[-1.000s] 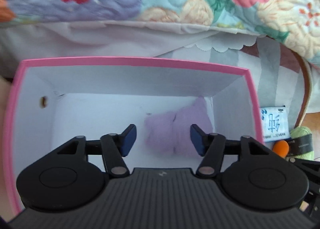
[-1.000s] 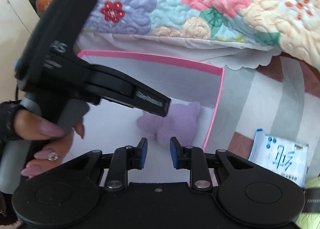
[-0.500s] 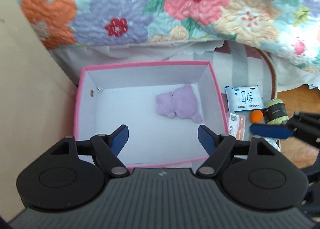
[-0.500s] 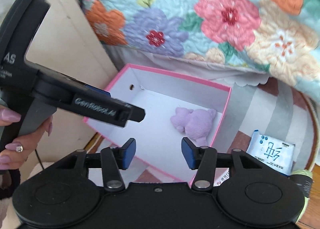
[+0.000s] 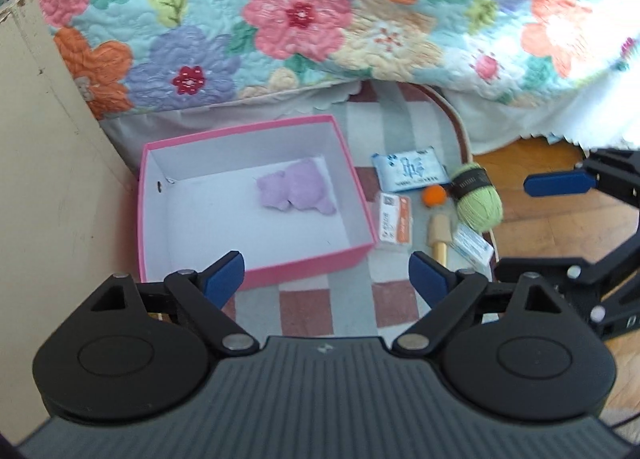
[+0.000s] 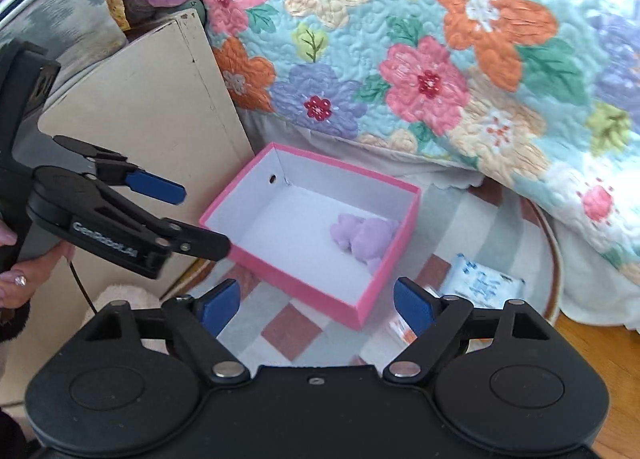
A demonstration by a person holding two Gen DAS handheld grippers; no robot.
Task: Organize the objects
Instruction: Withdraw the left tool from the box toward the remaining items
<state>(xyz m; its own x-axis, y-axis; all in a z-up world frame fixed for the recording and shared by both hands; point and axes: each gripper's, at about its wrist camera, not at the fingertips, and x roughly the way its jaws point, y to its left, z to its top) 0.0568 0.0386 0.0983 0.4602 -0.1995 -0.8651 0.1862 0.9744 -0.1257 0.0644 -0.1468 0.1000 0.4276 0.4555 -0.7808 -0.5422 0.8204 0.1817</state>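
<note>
- The purple plush toy [image 5: 294, 191] now lies alone on the floor of the pink box [image 5: 256, 273], ahead of both tongs; a second ago our left tongs were down inside the box around it, wide open.
- Since then we have drawn both tongs up and back, so the whole box and the rug [image 5: 316, 313] beneath it have come into view.
- The left tongs [image 5: 324, 279] stand wide open and empty; the right tongs [image 6: 316, 307], nearly closed a second ago, are now spread wide and empty too.
- We judge the plush placed, one item done.
- Still waiting outside, ahead and to the right of the left tongs: tissue pack [image 5: 410, 171], orange ball [image 5: 435, 195], green yarn skein [image 5: 478, 203], orange-and-white packet [image 5: 395, 225], a wooden peg [image 5: 440, 235].
- The floral quilt [image 5: 320, 15] hangs beyond.
</note>
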